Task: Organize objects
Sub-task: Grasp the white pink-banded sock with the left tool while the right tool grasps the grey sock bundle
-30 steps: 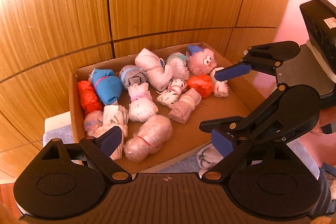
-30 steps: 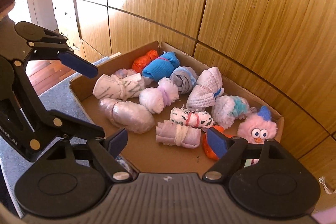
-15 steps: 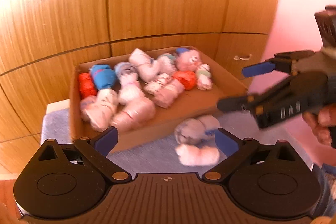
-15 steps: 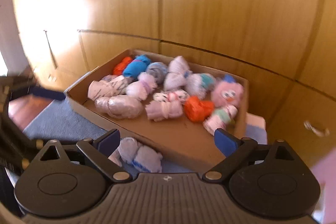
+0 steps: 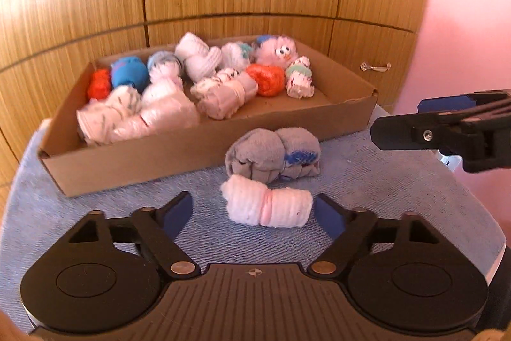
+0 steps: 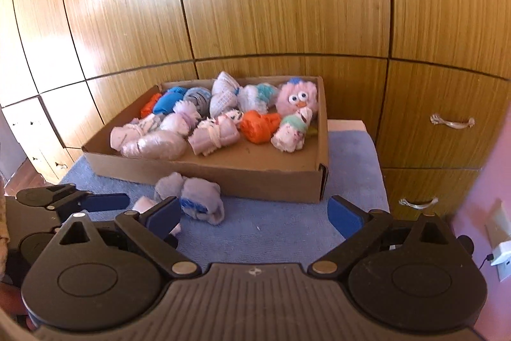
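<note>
Between left tool [image 5: 252, 213] jaws (closing): pink roll [image 5: 268, 208], seemingly ungripped.

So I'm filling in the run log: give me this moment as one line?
left gripper: jaws closing around white rolled sock bundle, no contact | right gripper: open, empty | grey rolled sock bundle: on blue towel

- I found no readable text, label, brand or number anywhere.
- I saw only a small compass-like emblem on each gripper's body.
</note>
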